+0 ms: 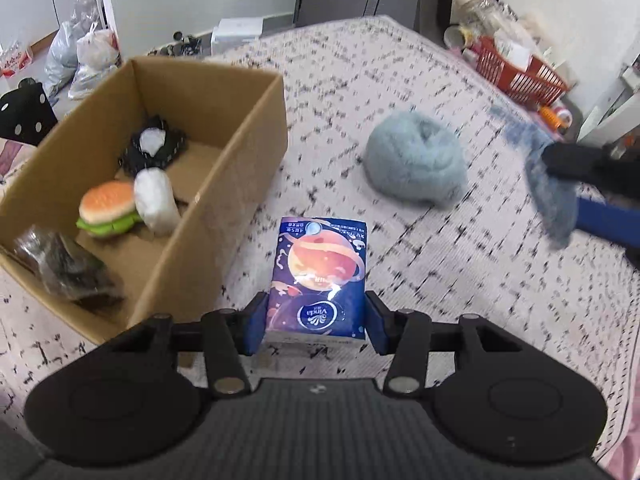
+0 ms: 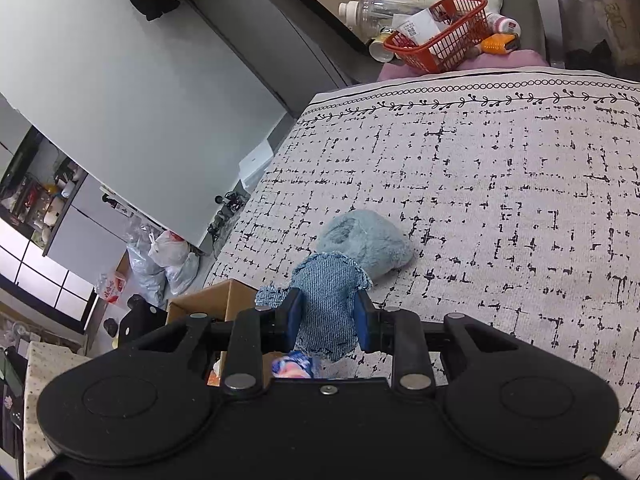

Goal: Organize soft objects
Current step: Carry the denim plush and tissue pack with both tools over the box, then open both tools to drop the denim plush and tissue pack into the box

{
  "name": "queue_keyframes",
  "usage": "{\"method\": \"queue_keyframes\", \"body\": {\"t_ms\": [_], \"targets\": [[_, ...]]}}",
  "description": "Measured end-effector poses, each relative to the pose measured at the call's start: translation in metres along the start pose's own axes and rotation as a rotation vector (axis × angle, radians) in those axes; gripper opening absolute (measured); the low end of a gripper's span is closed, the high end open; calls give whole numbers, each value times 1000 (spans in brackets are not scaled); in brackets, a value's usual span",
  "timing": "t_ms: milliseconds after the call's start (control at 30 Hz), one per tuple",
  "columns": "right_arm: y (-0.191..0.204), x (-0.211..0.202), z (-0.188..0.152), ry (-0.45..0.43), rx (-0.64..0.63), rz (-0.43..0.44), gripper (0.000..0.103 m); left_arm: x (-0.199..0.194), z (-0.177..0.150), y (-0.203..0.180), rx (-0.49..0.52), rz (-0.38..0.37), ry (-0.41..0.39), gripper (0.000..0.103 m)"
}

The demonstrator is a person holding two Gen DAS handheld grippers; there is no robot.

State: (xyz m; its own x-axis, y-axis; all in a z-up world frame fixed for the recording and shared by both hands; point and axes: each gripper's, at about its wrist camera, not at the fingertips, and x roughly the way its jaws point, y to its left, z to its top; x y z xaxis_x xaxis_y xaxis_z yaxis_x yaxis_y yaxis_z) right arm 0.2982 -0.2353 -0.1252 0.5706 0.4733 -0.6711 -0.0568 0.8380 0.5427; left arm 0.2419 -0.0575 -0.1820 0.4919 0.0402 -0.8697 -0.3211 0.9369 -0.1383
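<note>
My left gripper is shut on a blue tissue pack with a planet print, held beside the right wall of a cardboard box. The box holds a toy burger, a white roll, a black-and-white item and a dark wrapped bundle. My right gripper is shut on a blue denim fabric piece, held above the bed; it also shows in the left wrist view. A fluffy light-blue soft object lies on the patterned bedspread, also in the right wrist view.
The bedspread is white with black dashes. A red basket with bottles and clutter sits past the bed's far edge. Plastic bags and a black dotted object are on the floor left of the box.
</note>
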Motion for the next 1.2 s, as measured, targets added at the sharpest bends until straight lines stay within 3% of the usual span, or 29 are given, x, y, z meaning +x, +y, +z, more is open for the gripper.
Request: {"method": "queue_keyframes", "body": {"t_ms": [367,733,1067,1200], "targets": [[31,-6,-9,-46,-85,82,28,-47,25,17,-29,-76,-84,49],[72,3,-21,-60,-151,156,27,-88,61,71,-85,-94,-192,49],[99,23,-34,-30,-205,156,27,-84,69,119,-145,-83,-169,50],[106,32,-37,-18,-210,157,27,-83,70,129,-144,-80,-130,55]]}}
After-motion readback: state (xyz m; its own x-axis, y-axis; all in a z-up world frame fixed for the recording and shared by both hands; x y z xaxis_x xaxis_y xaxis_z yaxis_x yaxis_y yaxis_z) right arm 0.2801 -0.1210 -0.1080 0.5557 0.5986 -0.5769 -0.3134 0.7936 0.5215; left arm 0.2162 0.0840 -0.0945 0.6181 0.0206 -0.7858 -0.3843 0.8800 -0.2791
